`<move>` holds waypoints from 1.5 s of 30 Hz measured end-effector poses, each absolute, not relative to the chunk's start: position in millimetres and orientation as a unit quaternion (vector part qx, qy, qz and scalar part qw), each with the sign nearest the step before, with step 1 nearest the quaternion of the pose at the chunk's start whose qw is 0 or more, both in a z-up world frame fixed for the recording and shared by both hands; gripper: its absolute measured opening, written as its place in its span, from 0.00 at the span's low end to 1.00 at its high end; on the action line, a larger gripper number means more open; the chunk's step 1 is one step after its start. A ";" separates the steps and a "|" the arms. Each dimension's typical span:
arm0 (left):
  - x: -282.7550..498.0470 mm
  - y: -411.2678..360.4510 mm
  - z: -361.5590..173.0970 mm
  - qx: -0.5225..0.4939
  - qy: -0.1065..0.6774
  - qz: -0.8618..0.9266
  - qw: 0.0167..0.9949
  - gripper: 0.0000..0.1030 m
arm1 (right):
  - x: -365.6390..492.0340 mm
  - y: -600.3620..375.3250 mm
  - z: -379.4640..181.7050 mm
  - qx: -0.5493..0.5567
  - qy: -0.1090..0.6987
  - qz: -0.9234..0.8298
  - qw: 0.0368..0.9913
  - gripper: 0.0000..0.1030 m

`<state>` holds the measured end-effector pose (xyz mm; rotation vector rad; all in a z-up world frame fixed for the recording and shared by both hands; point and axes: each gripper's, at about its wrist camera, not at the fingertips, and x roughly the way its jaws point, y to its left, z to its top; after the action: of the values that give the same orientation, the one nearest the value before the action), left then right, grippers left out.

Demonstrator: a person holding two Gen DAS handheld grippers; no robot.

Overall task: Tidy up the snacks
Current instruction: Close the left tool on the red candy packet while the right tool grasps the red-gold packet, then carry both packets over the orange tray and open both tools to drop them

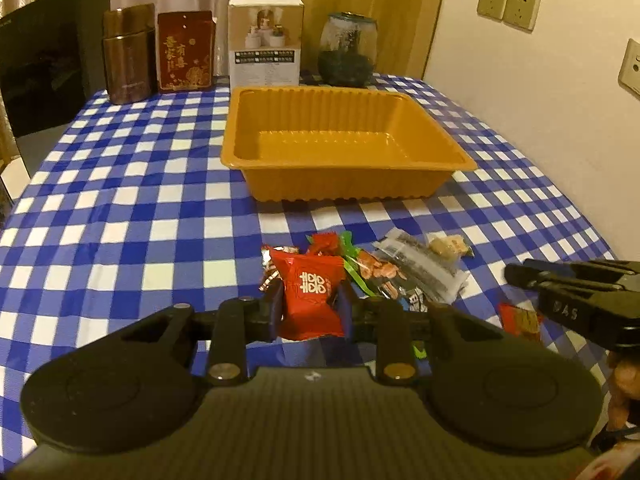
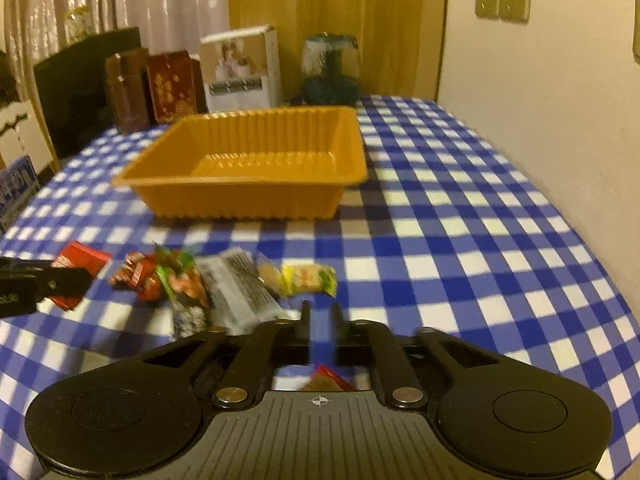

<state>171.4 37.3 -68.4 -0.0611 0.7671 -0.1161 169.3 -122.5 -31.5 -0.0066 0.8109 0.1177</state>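
Observation:
My left gripper (image 1: 310,308) is shut on a red packet (image 1: 312,284) printed with a white double-happiness sign, held just above the blue checked cloth. From the right wrist view this gripper (image 2: 68,278) enters at the left with the red packet (image 2: 82,262). A pile of small snacks (image 1: 400,268) lies beyond it, among them a grey striped packet (image 2: 240,292) and a yellow-green one (image 2: 308,278). The empty orange tray (image 1: 344,184) (image 2: 240,200) stands farther back. My right gripper (image 2: 323,320) is open, only cloth between its fingers. A red-orange packet (image 2: 326,378) lies under it.
A brown tin (image 1: 128,56), a red box (image 1: 186,50), a white box (image 1: 265,42) and a glass jar (image 1: 347,50) line the table's far edge. The wall runs close along the right side. A hand (image 1: 624,392) shows at the lower right.

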 end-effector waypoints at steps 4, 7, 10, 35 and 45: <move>171.2 37.7 -74.2 -0.032 0.379 -0.059 0.923 0.25 | 164.2 -128.1 -33.7 -0.006 0.393 0.048 0.918 0.68; 171.9 39.7 -76.7 -0.035 0.382 -0.059 0.922 0.25 | 162.4 -131.1 -37.6 0.003 0.407 0.048 0.912 0.68; 170.7 41.0 -77.7 -0.038 0.383 -0.059 0.921 0.25 | 154.0 -126.8 -36.8 -0.008 0.409 0.060 0.911 0.68; 172.6 40.3 -78.2 -0.044 0.385 -0.063 0.920 0.25 | 152.2 -129.4 -42.7 0.018 0.426 0.062 0.902 0.30; 194.2 43.5 -57.8 -0.053 0.361 -0.068 0.928 0.25 | 189.5 -113.5 -5.6 0.026 0.363 0.080 0.928 0.30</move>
<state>194.2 43.5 -57.8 -0.1091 0.7405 -0.1396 189.5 -113.5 -5.6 0.0540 0.7444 0.1643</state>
